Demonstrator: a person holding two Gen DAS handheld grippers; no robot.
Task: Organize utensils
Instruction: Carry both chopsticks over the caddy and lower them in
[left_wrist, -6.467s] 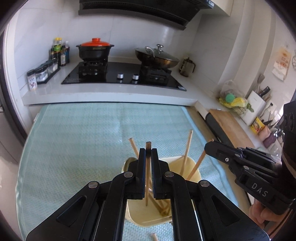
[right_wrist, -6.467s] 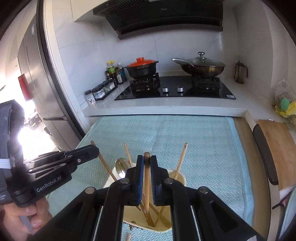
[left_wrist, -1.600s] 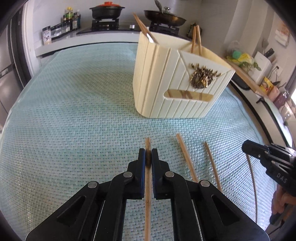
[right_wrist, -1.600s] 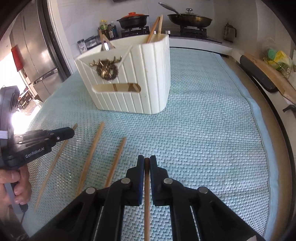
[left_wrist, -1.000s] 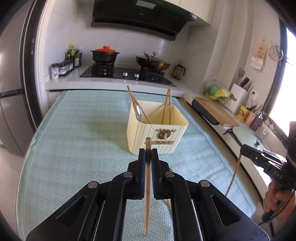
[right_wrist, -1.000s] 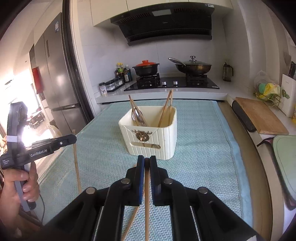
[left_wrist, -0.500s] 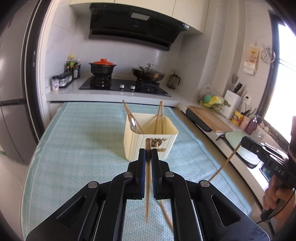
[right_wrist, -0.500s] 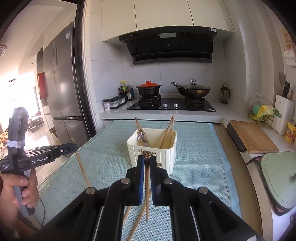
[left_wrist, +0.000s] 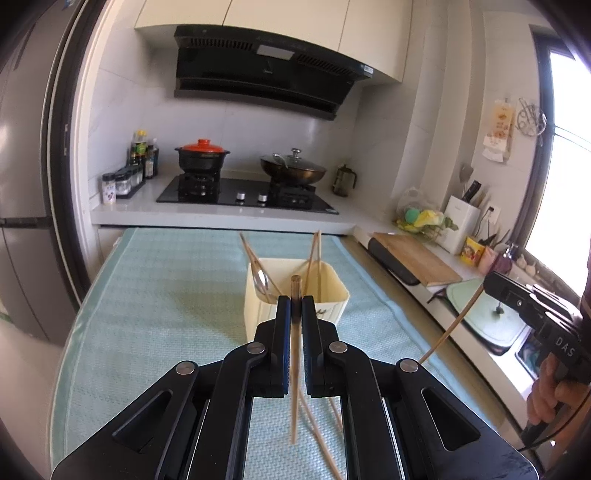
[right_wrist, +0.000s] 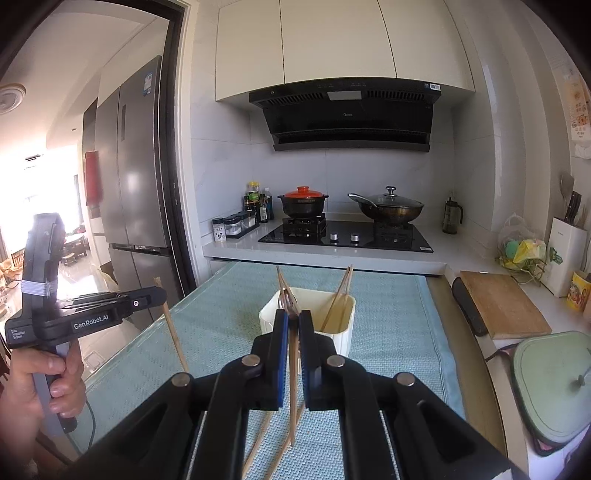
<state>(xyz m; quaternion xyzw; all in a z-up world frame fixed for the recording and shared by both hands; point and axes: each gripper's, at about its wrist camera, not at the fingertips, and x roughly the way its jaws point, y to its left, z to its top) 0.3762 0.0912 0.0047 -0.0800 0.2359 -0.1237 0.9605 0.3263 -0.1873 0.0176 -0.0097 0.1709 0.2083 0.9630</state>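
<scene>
My left gripper (left_wrist: 295, 302) is shut on a wooden chopstick (left_wrist: 294, 387) that hangs almost straight down above the green mat. A second chopstick (right_wrist: 293, 384) hangs the same way from my right gripper (right_wrist: 290, 317), which is shut on it. Beyond both stands the cream utensil holder (left_wrist: 341, 295) (right_wrist: 345, 334), with several chopsticks and a metal spoon (left_wrist: 261, 278) inside. Two loose chopsticks (left_wrist: 321, 435) (right_wrist: 258, 439) lie on the mat below. The right gripper (left_wrist: 489, 282) shows at the right edge of the left wrist view; the left gripper (right_wrist: 160, 293) shows at the left of the right wrist view.
The green mat (left_wrist: 166, 295) covers the table. Behind it a stove (right_wrist: 343, 234) carries a red-lidded pot and a wok. A wooden cutting board (right_wrist: 502, 306) and a green lidded pan (right_wrist: 554, 384) sit on the right counter. A fridge (right_wrist: 136, 177) stands at the left.
Both grippers have risen from the mat, each carrying its chopstick clear of it. The holder now sits lower and farther off in both views.
</scene>
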